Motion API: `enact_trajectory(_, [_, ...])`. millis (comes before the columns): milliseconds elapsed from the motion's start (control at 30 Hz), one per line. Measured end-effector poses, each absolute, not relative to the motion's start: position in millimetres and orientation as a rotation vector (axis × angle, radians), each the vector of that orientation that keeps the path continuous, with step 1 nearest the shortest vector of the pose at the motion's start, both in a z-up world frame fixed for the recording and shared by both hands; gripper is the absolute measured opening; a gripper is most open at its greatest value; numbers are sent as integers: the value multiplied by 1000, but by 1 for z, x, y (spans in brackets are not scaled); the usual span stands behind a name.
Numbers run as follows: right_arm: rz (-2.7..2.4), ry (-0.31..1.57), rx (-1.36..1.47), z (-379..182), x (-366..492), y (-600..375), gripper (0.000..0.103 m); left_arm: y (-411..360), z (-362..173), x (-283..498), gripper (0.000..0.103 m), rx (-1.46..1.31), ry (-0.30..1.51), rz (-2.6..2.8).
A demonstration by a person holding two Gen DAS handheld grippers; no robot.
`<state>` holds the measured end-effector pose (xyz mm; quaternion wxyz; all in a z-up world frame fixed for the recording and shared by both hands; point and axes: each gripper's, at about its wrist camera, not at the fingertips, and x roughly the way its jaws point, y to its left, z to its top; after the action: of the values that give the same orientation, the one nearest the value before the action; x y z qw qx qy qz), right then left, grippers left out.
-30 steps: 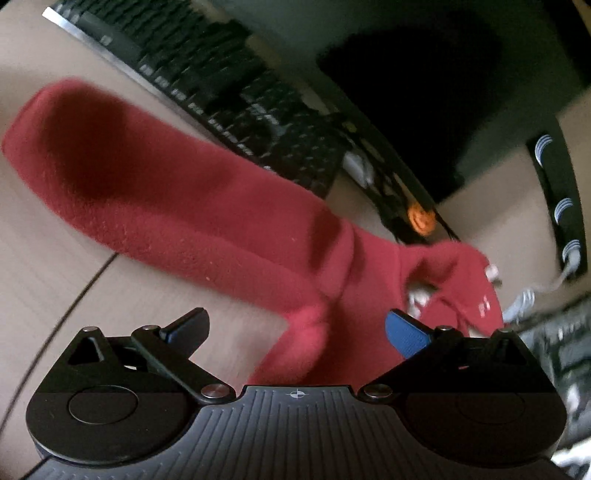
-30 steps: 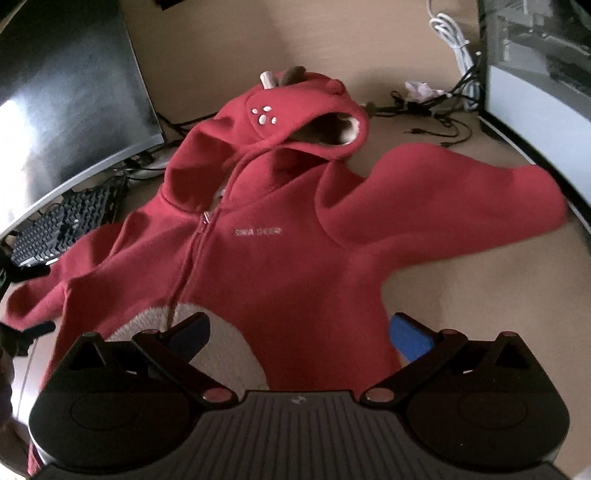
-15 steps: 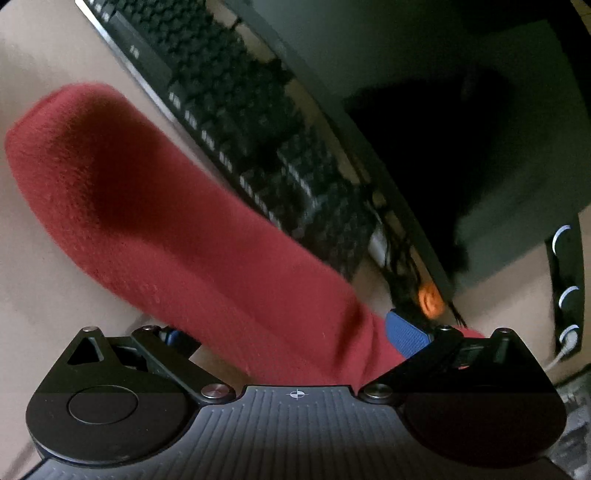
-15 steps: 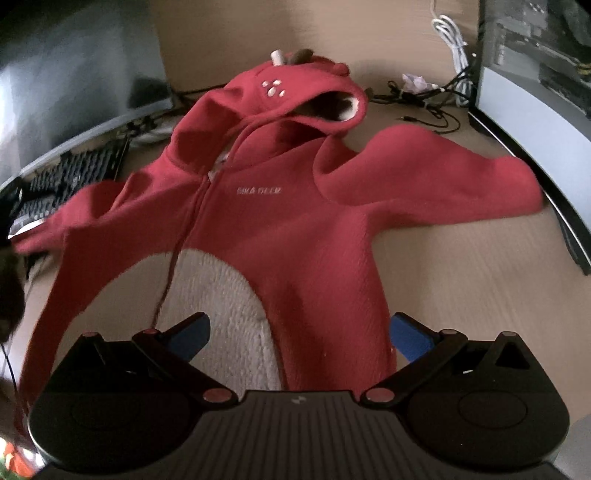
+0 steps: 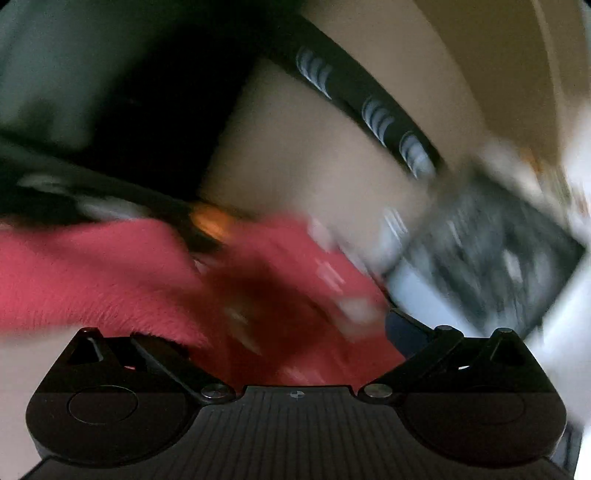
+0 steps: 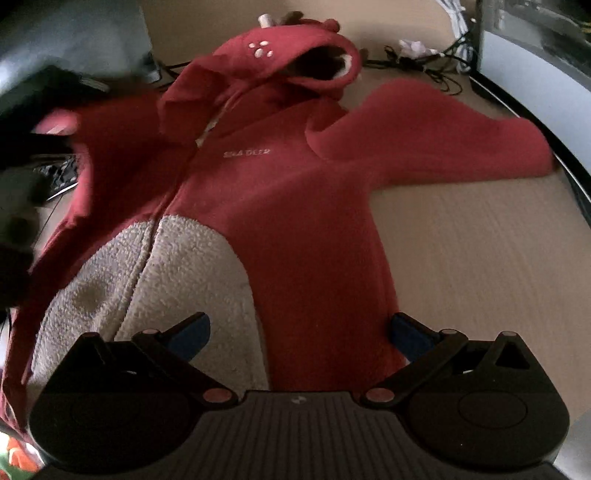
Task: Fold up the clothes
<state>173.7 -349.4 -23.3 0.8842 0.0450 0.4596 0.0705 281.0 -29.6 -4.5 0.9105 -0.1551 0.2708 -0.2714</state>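
Tan wood-grain desk (image 6: 480,258), dim warm light. Dark monitor (image 6: 55,48) far left, keyboard (image 6: 59,177) edge beneath it. Tangled black cables (image 6: 424,62) at back, white cord (image 6: 458,22) beside. Computer case (image 6: 535,44) far right. Left-wrist view motion-blurred.

Both wrist views near onesie (image 6: 295,206)

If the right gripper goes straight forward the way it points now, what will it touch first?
Most likely the red hooded jumpsuit: the open right gripper points along its body, with the cream fleece belly patch just ahead between the fingers. How high it is above the cloth is unclear.
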Motion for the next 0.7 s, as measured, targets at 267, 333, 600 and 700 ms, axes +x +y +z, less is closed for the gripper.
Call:
enact_trajectory(267, [146,948,38,-28,171,-345,103,-89,-35,290,103,-82,733,-529])
enact_trajectory(333, [158,949,21,-28,172,-345,103,-87,-30,282,103,-64,737,-528])
enact_trajectory(600, [220,909,144,-12,181,-382,103,-62,-39,264,103,6,780,-410])
enact_trajectory(700, [186,875,225,-7,194,-404,103,-55,-45,259,103,55,761,-361])
